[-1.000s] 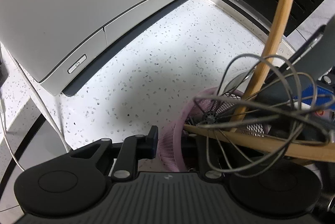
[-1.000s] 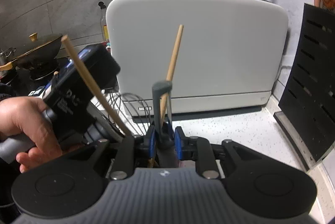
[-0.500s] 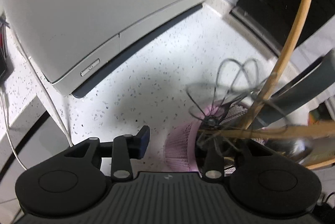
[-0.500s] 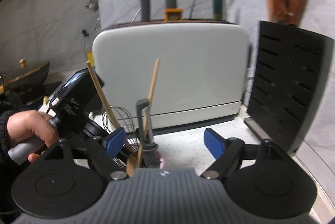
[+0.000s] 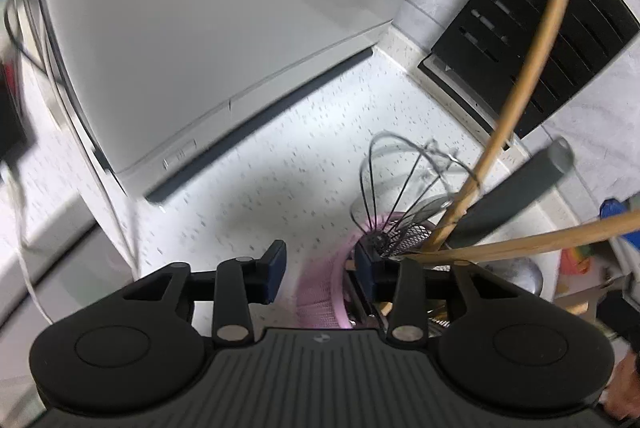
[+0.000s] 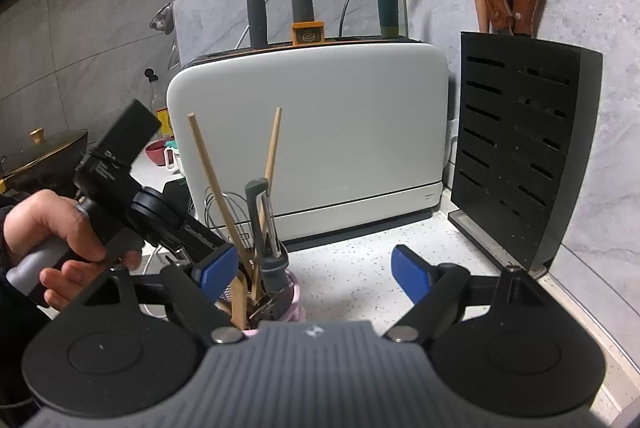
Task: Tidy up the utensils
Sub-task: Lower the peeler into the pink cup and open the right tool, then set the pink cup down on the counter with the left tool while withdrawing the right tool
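The pink utensil holder [image 6: 290,302] stands on the speckled counter [image 6: 360,268] before the white appliance [image 6: 312,132], packed with a whisk [image 5: 404,184], two wooden sticks [image 6: 208,164] and a grey-handled tool [image 6: 260,212]. The right gripper [image 6: 308,270] is released, jaws wide, nothing between them. The left gripper [image 5: 320,264] is opening astride the holder's rim, pads not pressing. Risk, in my judgement: its inner finger [image 5: 366,266] sits close against the whisk wires; withdrawing could snag them and tip the top-heavy holder.
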`<state>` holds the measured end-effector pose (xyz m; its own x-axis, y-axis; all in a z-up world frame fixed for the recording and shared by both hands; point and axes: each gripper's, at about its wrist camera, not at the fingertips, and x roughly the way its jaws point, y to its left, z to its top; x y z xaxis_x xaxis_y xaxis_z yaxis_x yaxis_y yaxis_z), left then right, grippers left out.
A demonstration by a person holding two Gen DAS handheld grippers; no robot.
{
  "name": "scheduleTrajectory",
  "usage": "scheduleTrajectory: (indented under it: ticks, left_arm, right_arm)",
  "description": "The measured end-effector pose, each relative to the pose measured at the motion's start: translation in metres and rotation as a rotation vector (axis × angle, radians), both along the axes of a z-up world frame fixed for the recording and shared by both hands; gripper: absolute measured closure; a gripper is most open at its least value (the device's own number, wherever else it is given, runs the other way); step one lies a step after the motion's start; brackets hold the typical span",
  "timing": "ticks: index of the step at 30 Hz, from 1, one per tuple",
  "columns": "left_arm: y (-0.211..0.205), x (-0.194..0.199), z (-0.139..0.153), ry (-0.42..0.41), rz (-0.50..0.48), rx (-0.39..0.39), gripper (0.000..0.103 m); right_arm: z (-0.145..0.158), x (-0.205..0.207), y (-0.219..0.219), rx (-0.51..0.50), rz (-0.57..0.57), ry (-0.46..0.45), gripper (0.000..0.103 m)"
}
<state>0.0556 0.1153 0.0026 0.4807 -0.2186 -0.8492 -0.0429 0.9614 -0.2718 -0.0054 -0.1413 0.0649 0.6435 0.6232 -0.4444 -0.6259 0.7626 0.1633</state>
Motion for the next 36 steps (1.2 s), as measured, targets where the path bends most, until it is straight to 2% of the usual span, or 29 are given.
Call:
scheduleTrajectory:
  ticks: [2,5,12,17,18,21,23,25,27,29,32,36]
  left_arm:
    - [-0.006,-0.006,0.007,-0.038,-0.031,0.049,0.047]
    - [-0.007,-0.015,0.019,-0.091,-0.039,0.067,0.047]
    - [0.016,-0.045,0.048,-0.282,0.066,-0.049,0.037]
    - [0.024,-0.089,0.075,-0.548,0.118,-0.120,0.014]
    - [0.023,-0.096,0.077,-0.575,0.116,-0.123,0.014]
    - [0.013,-0.112,0.074,-0.590,0.115,-0.106,0.014]
    - [0.005,-0.115,0.070,-0.589,0.123,-0.068,0.014]
    - [-0.001,-0.123,0.070,-0.592,0.139,-0.043,0.014]
    - [0.000,-0.131,0.069,-0.581,0.143,-0.063,0.014]
    - [-0.004,-0.136,0.064,-0.560,0.157,-0.046,0.014]
    - [-0.015,-0.150,0.059,-0.550,0.147,-0.019,0.014]
    - [-0.027,-0.171,0.053,-0.581,0.181,0.031,0.014]
  right_arm:
    - [0.000,-0.001,-0.001,0.006,-0.005,0.002,0.021]
    - [-0.002,-0.003,-0.003,0.018,-0.014,0.004,0.021]
    - [0.000,-0.013,-0.005,0.024,-0.042,-0.033,0.021]
    - [0.001,-0.021,-0.011,0.049,-0.073,-0.049,0.021]
    - [0.001,-0.023,-0.012,0.052,-0.080,-0.053,0.020]
    - [0.002,-0.031,-0.015,0.067,-0.113,-0.065,0.015]
    - [0.002,-0.037,-0.017,0.087,-0.141,-0.071,0.014]
    - [0.001,-0.045,-0.018,0.105,-0.171,-0.075,0.009]
    - [-0.001,-0.054,-0.019,0.113,-0.208,-0.087,0.006]
    - [-0.003,-0.063,-0.019,0.099,-0.243,-0.105,0.004]
    - [-0.009,-0.074,-0.016,0.069,-0.289,-0.118,0.003]
    - [-0.018,-0.084,-0.015,0.062,-0.345,-0.102,0.003]
